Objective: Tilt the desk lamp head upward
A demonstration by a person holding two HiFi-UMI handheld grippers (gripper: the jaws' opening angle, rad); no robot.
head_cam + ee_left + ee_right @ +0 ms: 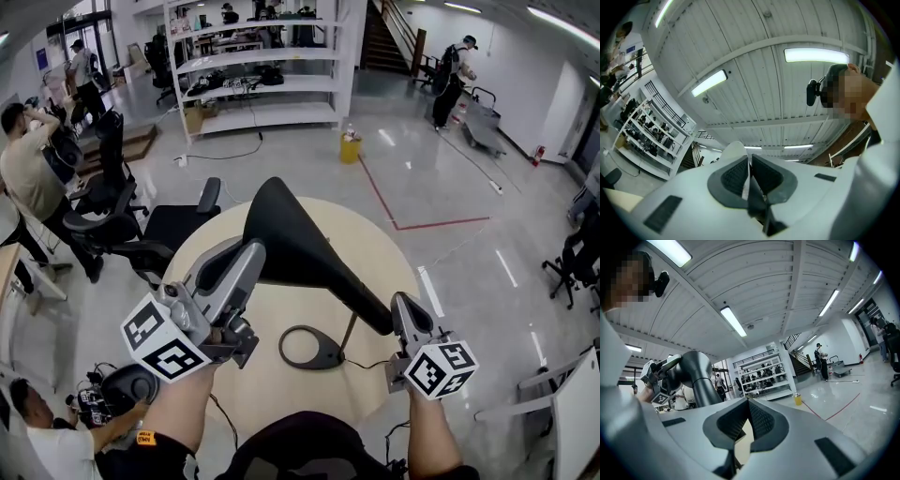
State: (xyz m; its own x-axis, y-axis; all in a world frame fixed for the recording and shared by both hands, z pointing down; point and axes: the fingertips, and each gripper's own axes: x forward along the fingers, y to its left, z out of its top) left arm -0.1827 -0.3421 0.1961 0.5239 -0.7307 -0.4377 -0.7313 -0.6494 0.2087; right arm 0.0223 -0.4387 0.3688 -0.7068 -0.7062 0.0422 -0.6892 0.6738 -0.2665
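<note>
The black desk lamp (328, 291) stood on the round beige surface (281, 314) at the centre of the head view. Its flat oval base (309, 349) lay on the surface at lower centre. A thin stem (350, 333) ran from the base up to the narrow end of the lamp head (295, 239). The lamp head stretched from that narrow end, at centre right, to a broad end at upper centre.

The left gripper (248, 258) occupied the lower left of the head view. Its fingers (733, 178) reached toward the upper right and overlapped the lower-left edge of the lamp head. In the left gripper view the fingers stood almost together, clamped on a thin dark edge (757, 201) lodged between the pads, with the ceiling panels beyond.

The right gripper (401, 305) occupied the lower right of the head view, its tip just beside the narrow end of the lamp head; contact could not be confirmed. In the right gripper view its fingers met at the tips with nothing between them, and the lamp head appeared apart from them, at the left of that frame.

An office chair (122, 202) stood beyond the surface at the left, and a white shelving unit (262, 66) stood at upper centre
</note>
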